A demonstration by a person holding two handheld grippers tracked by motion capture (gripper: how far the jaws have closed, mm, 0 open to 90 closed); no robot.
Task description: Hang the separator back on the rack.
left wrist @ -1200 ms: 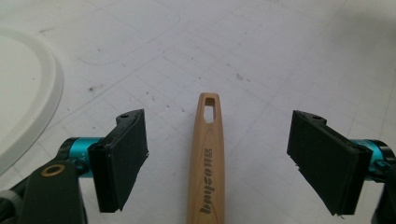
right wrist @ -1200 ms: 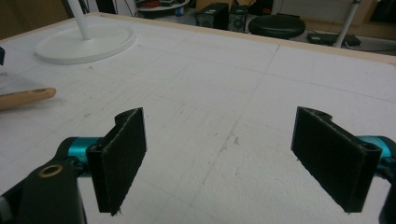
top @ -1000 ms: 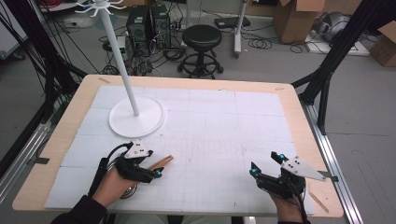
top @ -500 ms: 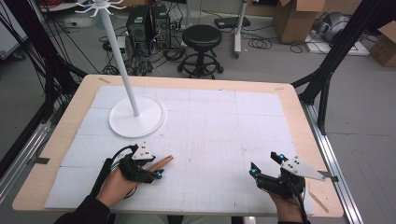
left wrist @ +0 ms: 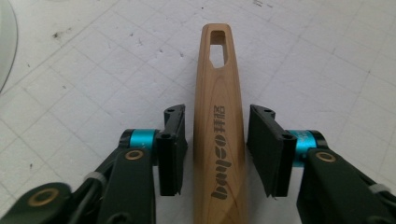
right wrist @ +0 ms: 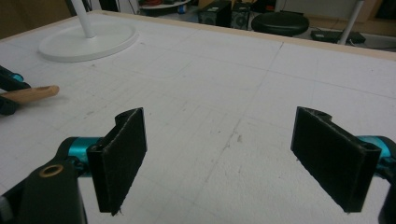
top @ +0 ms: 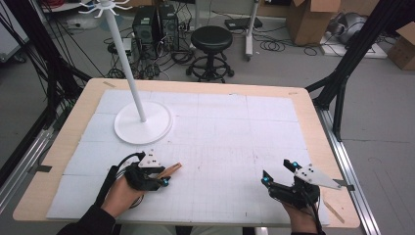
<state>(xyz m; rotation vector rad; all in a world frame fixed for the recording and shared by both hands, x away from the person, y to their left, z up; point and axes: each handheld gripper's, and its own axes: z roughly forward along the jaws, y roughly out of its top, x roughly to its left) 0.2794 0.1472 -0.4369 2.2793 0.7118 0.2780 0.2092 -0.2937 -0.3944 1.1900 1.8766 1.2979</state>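
A tan wooden handle [left wrist: 218, 140] with a slot near its far end and dark printed lettering lies flat on the white gridded mat. My left gripper [left wrist: 217, 112] straddles it, and its jaws have just been closing. A thin gap still shows between each pad and the wood. From above, the left gripper [top: 164, 176] sits at the near left of the table with the handle [top: 171, 170] poking out to the right. My right gripper [right wrist: 219, 126] stands wide open over bare mat at the near right [top: 277, 171], holding nothing.
A white stand with a round base [top: 143, 128] and a tall pole [top: 128, 63] sits at the back left of the mat. The table's wooden rim [top: 313, 122] frames the mat. A black stool [top: 211, 36] and cardboard boxes stand on the floor beyond.
The left gripper's jaws have narrowed around the wooden handle. Both hands have stayed where they were.
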